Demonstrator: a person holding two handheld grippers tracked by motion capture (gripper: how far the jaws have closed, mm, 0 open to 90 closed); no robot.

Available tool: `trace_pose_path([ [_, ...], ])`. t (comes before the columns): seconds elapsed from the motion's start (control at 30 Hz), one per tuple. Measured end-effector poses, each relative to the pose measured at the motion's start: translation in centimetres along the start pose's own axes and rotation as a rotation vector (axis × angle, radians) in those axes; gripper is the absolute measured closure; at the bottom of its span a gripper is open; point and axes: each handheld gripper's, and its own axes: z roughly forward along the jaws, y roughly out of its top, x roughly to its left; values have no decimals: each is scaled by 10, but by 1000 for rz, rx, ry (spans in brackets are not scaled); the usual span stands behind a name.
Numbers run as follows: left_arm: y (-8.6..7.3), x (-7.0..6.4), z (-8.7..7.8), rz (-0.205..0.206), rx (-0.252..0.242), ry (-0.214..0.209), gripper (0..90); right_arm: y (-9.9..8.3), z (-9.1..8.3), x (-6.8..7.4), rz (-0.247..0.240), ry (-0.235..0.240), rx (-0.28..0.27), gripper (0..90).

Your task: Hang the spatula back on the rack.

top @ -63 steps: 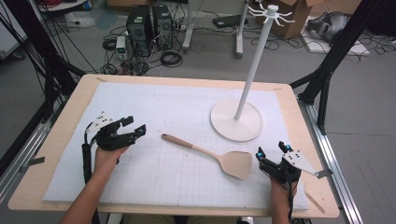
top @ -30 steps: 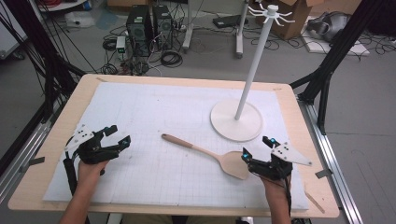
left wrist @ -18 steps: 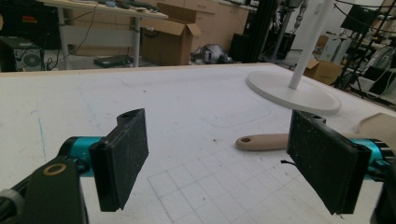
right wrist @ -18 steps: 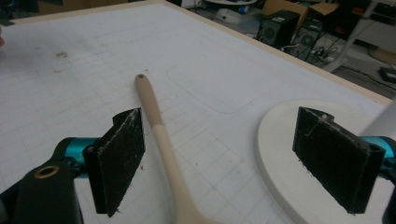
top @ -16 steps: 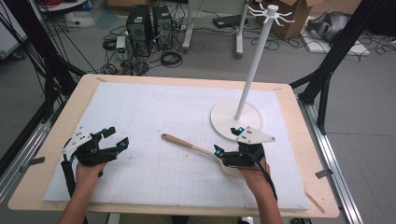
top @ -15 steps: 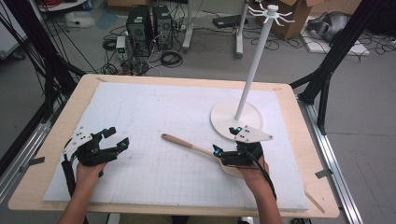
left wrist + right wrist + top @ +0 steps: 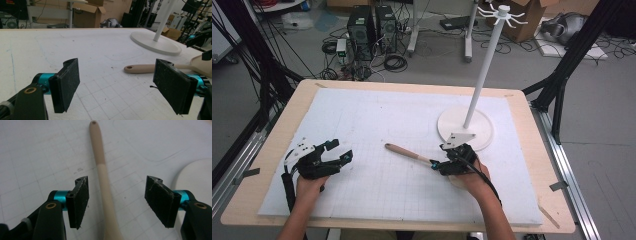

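A lab or research workshop: a wooden table (image 7: 532, 150) stands on a concrete floor (image 7: 602, 90) strewn with cables (image 7: 394, 62), 2 computer towers (image 7: 372, 25), cardboard boxes (image 7: 524, 20) and black frame struts (image 7: 582, 45).

No text, label, brand, number or sign can be read anywhere in these views.

grey floor (image 7: 602, 100), tangled cables (image 7: 392, 62), computer towers (image 7: 371, 22), cardboard boxes (image 7: 524, 17)

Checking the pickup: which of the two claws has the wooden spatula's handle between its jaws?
The right claw: its open jaws straddle the spatula handle. The left claw sits open, apart from it.
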Motion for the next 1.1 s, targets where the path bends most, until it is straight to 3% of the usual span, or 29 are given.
trace_pose_path([
  [0.17, -1, 0, 2, 3, 8, -5, 219, 0, 20, -2, -3, 60, 99, 379],
  [0.43, -1, 1, 2, -4, 10, -3, 220, 1, 33, -6, 0, 114, 211, 496],
  [0.73, -2, 0, 3, -7, 18, -8, 221, 6, 44, -9, -38, 153, 248, 587],
  [1.1, -3, 1, 3, -12, 18, -5, 222, 16, 54, -8, -66, 164, 272, 635],
])
